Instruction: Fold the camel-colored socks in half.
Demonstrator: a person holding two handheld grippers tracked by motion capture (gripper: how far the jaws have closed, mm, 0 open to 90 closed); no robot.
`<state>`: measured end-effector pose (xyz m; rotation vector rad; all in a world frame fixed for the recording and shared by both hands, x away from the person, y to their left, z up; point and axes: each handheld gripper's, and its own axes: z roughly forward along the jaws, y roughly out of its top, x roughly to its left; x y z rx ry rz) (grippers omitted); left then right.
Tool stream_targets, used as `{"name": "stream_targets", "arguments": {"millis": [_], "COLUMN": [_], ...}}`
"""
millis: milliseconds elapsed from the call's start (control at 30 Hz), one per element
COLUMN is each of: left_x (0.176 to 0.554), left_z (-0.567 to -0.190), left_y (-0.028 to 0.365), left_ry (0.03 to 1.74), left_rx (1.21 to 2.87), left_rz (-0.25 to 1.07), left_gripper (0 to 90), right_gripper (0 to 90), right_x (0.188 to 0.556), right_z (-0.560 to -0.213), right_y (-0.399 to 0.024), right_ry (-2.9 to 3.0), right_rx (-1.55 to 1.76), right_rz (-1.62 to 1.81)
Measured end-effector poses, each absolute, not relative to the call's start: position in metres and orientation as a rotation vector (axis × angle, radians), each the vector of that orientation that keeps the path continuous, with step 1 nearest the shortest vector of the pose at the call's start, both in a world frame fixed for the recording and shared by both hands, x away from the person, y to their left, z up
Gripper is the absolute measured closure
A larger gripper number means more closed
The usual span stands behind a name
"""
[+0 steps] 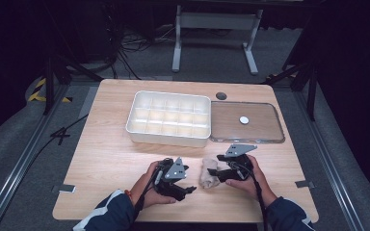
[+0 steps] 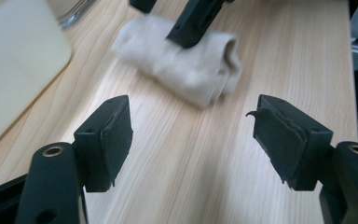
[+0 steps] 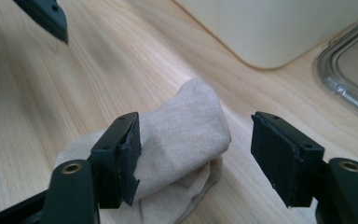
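Note:
A rolled beige cloth [image 1: 207, 175] lies on the wooden table near its front edge, between my two grippers. My left gripper [image 1: 191, 179] is just left of it, open, with bare wood between its jaws [image 2: 193, 119]; the cloth [image 2: 186, 63] lies a little ahead of them. My right gripper [image 1: 215, 166] reaches in from the right and stands open around the cloth's [image 3: 186, 130] end. The roll rests against one pad while the other pad [image 3: 279, 158] stands apart from it. One jaw of the right gripper hangs over the cloth in the left gripper view.
A white tray [image 1: 166, 140] with several compartments sits mid-table. A clear lid [image 1: 265, 127] with a small white disc [image 1: 244, 120] lies to its right. A dark round grommet [image 1: 221, 96] is behind them. The table's front edge is close under my hands.

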<state>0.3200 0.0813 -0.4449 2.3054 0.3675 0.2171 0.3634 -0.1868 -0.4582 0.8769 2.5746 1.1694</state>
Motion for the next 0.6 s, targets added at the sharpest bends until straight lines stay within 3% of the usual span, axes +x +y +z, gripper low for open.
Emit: {"name": "stream_targets", "arguments": {"millis": [200, 600], "left_x": [0.319, 0.320], "left_z": [-0.450, -0.460], "left_y": [0.110, 0.179], "left_ry": [0.430, 0.618], "left_rx": [2.341, 2.301], "left_rz": [0.246, 0.279], "left_gripper": [28.4, 23.6], "right_gripper": [34.8, 65.4], "right_x": [0.370, 0.374], "right_z": [-0.469, -0.473], "right_y": [-0.191, -0.187], "right_ry": [2.698, 2.902], "right_rx": [0.955, 0.892], "right_rz": [1.205, 1.314]}}
